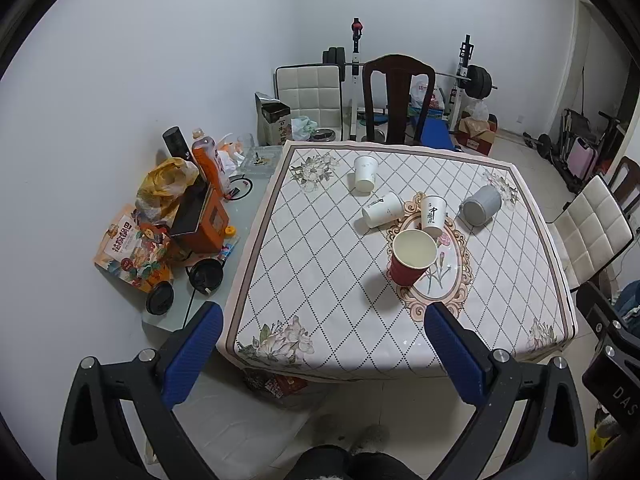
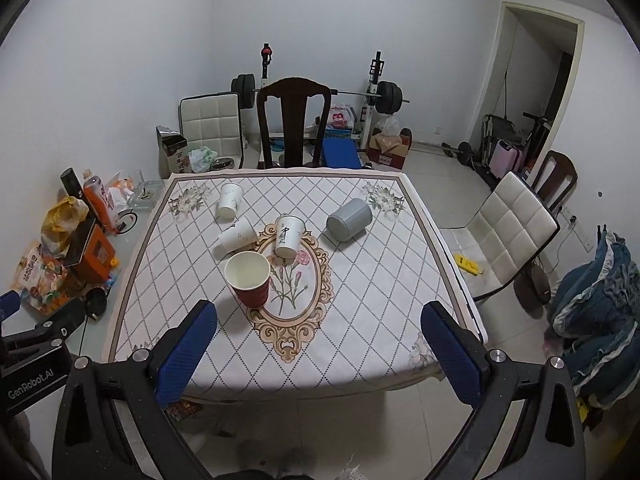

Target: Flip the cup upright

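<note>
A red paper cup [image 1: 412, 258] [image 2: 249, 279] stands upright near the table's middle. Three white paper cups lie on their sides behind it: one at the far left [image 1: 365, 174] [image 2: 229, 201], one [image 1: 382, 210] [image 2: 237, 238] just behind the red cup, one with green lettering [image 1: 433, 216] [image 2: 288, 236]. A grey cup [image 1: 480, 205] [image 2: 349, 219] lies on its side at the right. My left gripper [image 1: 326, 354] and my right gripper [image 2: 320, 354] are both open and empty, held back over the table's front edge, apart from the cups.
The table has a diamond-patterned cloth [image 1: 320, 280] [image 2: 380, 288]. Snack bags, an orange box and bottles [image 1: 192, 216] crowd a side surface at left. A dark chair [image 2: 294, 124] stands behind the table, a white chair [image 2: 512, 228] at right. A weight rack stands at the back wall.
</note>
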A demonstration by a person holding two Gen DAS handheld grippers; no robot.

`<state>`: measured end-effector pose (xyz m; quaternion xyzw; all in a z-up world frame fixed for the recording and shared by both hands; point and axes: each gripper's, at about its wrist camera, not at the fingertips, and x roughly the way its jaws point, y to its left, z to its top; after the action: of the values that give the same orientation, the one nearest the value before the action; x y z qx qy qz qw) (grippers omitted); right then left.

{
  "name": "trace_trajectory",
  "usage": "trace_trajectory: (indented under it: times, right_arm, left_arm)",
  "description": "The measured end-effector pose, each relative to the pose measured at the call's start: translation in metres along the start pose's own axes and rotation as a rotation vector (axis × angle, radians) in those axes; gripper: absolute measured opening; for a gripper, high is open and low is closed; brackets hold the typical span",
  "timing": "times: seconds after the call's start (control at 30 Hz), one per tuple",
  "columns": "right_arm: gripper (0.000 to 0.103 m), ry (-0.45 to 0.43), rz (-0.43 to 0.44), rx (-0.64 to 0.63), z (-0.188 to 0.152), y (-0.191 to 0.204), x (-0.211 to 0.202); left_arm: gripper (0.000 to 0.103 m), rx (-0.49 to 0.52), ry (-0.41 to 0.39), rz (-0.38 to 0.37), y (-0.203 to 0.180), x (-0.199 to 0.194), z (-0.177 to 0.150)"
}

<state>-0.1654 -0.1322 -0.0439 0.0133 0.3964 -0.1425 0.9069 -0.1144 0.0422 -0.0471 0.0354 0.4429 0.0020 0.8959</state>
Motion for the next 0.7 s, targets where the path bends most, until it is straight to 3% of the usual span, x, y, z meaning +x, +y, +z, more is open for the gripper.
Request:
trace_trajectory:
  times: [0.7]
  right_arm:
    - [0.103, 0.018, 0.025, -0.001, 0.0015, 0.0080, 0.0053]
  left_arm:
    - [0.103, 0.000, -0.019, 0.008, -0.0003, -0.0030, 0.0008]
